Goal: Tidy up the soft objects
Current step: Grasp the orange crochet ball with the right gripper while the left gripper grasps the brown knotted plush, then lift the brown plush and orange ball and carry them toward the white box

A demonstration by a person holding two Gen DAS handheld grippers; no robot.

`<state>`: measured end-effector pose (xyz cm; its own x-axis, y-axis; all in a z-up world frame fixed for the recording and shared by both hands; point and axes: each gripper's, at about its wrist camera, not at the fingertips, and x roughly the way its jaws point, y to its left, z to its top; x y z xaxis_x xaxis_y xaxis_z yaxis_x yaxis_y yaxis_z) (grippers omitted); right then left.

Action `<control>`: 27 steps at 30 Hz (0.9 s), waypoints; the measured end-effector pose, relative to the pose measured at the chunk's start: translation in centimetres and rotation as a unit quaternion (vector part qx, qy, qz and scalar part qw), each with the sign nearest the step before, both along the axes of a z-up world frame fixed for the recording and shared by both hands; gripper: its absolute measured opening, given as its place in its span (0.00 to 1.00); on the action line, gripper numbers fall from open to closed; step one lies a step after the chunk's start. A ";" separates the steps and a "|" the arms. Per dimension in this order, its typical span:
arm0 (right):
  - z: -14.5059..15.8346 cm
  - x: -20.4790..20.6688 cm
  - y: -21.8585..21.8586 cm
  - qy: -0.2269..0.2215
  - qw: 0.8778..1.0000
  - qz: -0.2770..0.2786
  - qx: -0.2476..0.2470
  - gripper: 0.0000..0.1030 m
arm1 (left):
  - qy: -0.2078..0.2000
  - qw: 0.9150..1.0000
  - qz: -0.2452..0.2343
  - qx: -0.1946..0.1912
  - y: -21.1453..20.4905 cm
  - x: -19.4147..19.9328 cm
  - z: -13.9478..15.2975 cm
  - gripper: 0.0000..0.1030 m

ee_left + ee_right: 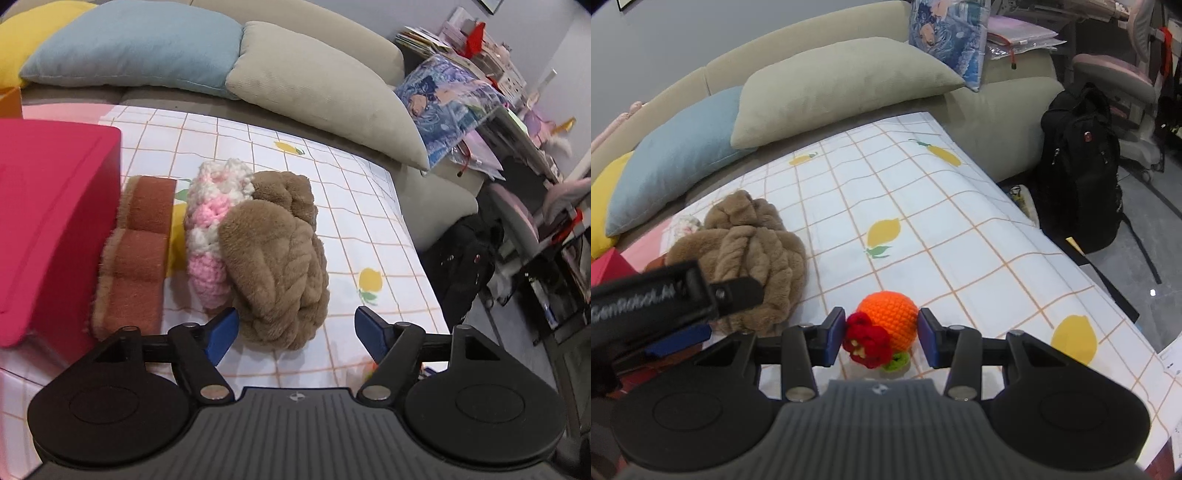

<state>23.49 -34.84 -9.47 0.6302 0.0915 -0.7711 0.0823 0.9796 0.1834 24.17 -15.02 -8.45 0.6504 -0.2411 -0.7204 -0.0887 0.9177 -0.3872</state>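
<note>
The brown plush bundle (275, 258) lies on the lemon-print checked sheet (369, 229) that covers the sofa seat, and it serves as the landmark here. Touching its left side in the left wrist view sits a pink-and-white crocheted piece (210, 229); just beyond that lies a rust-coloured fuzzy pad (135, 251), and further left stands a red box (55, 221). Behind the bundle, against the sofa back, lean a blue cushion (136, 48), a beige cushion (325, 92) and a yellow cushion (26, 33).

The left tool (295, 328) hangs at the near edge of the bundle with its jaws spread wide and nothing gripped; the left blue pad (221, 332) is just beside the plush fur, the other well clear over bare sheet.

To the right of the bundle in the right wrist view, the right tool (882, 334) is clenched on an orange crocheted ball (890, 321) with a red knitted flower (866, 341) and green leaf, pads pressing both sides. A black backpack (1078, 166) stands on the floor, well apart from the bundle.
</note>
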 end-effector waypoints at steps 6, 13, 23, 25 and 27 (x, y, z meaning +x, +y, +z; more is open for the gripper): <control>-0.4 0.2 0.4 0.008 1.000 0.006 -0.003 0.41 | -0.001 0.999 0.028 0.034 -1.3 0.9 -1.3 0.84; -0.6 0.1 0.5 0.008 1.000 0.008 -0.004 0.41 | 0.007 0.995 0.023 0.099 -2.5 1.6 -1.8 0.49; 0.0 -0.5 0.5 0.006 1.000 0.007 0.003 0.41 | -0.009 0.995 -0.043 0.090 -1.9 -1.4 -0.5 0.26; 0.2 -0.7 0.1 0.006 1.000 -0.003 0.003 0.41 | 0.001 0.995 -0.055 0.078 -1.6 -2.3 -0.2 0.26; 0.4 -0.9 -0.3 0.005 1.000 -0.012 0.007 0.41 | 0.009 0.995 -0.064 0.071 -1.4 -3.4 0.0 0.26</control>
<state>22.56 -35.10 -9.04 0.6248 0.0873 -0.7759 0.1078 0.9746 0.1965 20.75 -16.40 -8.46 0.6073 -0.2168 -0.7643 0.0275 0.9672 -0.2526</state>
